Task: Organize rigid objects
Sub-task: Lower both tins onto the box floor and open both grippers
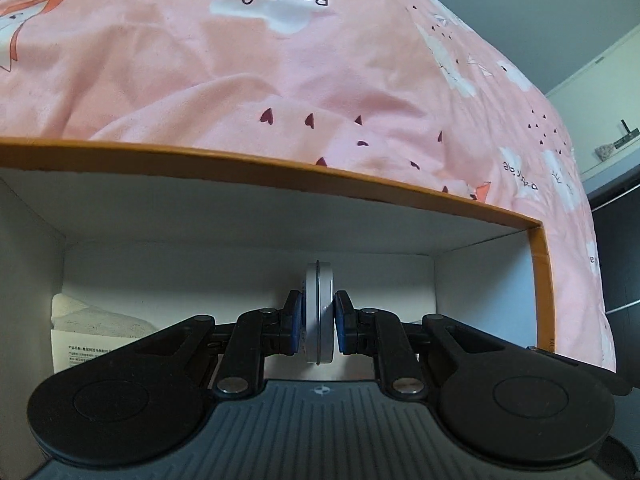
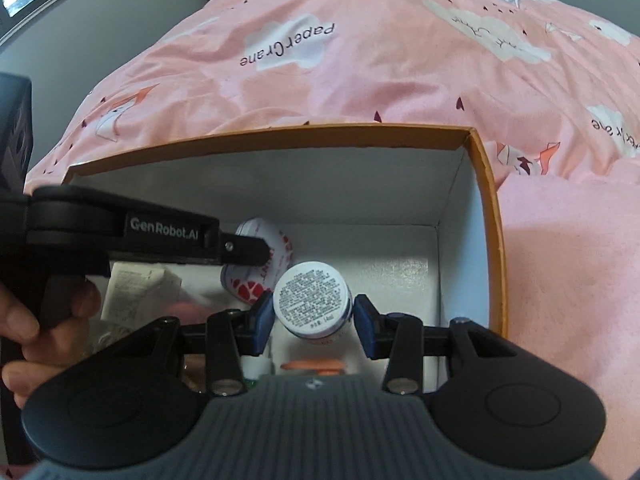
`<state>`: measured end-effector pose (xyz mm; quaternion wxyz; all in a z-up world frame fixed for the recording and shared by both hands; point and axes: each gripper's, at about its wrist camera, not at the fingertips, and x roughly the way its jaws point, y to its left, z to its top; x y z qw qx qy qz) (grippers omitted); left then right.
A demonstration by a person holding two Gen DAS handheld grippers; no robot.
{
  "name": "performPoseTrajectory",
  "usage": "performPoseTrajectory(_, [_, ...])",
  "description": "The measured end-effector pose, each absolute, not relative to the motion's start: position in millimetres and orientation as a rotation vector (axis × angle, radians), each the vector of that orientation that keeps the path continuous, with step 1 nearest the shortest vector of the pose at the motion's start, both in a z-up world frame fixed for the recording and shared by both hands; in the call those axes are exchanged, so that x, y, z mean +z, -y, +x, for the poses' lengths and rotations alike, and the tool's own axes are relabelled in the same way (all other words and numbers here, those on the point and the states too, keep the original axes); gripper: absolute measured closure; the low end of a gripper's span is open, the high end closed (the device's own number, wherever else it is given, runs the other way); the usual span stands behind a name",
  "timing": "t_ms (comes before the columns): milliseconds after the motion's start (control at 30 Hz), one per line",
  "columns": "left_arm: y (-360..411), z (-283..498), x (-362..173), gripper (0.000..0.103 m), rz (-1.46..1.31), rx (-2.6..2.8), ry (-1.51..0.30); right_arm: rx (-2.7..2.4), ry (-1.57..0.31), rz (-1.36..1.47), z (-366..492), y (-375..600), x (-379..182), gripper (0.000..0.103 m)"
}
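My left gripper (image 1: 319, 326) is shut on a flat round silver tin (image 1: 319, 312), held on edge inside the orange-rimmed white box (image 1: 280, 168). In the right wrist view the same tin (image 2: 264, 264) shows a red and white face, with the left gripper's black body (image 2: 160, 236) reaching in from the left. My right gripper (image 2: 314, 318) holds a small white jar (image 2: 312, 298), printed bottom facing the camera, low inside the box (image 2: 490, 220). Its left pad touches the jar; a thin gap shows at the right pad.
A folded paper leaflet and white packet (image 1: 96, 332) lie in the box's left part; they also show in the right wrist view (image 2: 136, 288). An orange item (image 2: 316, 367) lies under the jar. The box sits on a pink printed quilt (image 2: 360, 72). A dark object (image 2: 14, 128) stands at left.
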<state>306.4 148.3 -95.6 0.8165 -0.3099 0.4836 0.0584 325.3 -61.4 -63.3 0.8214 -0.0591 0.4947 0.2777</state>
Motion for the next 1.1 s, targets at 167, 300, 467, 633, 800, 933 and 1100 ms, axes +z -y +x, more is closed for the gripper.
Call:
performPoseTrajectory(167, [-146.7,310.5,-93.8,0.083,-0.649,0.163,-1.070,0.581,-1.055,-0.111,330.0,58.8,-65.0,0.060])
performPoseTrajectory(300, [-144.3,311.0,-91.8,0.078,-0.587,0.218,-1.100,0.576,-1.059,-0.110,332.4,55.0,-65.9,0.060])
performPoseTrajectory(467, [-144.4,309.8,-92.2,0.076,-0.533,0.252,-1.117,0.576,-1.077,-0.098,336.3,48.6,-70.8,0.060])
performPoseTrajectory(633, [-141.6,301.4,-86.6,0.075,-0.479,0.239,-1.099,0.565,-1.102,-0.105,339.8,41.5,-80.0,0.060])
performPoseTrajectory(800, [-139.1,290.9,-67.3,0.072,-0.422,0.230,-1.036,0.572,-1.141,-0.099,342.7,36.3,-88.4,0.060])
performPoseTrajectory(933, [-137.2,286.1,-58.1,0.071,-0.384,0.233,-1.018,0.571,-1.163,-0.118,342.7,30.5,-93.3,0.060])
performPoseTrajectory(1100, [-131.4,278.3,-49.9,0.071,-0.367,0.208,-1.011,0.567,-1.168,-0.131,342.7,29.1,-95.2,0.059])
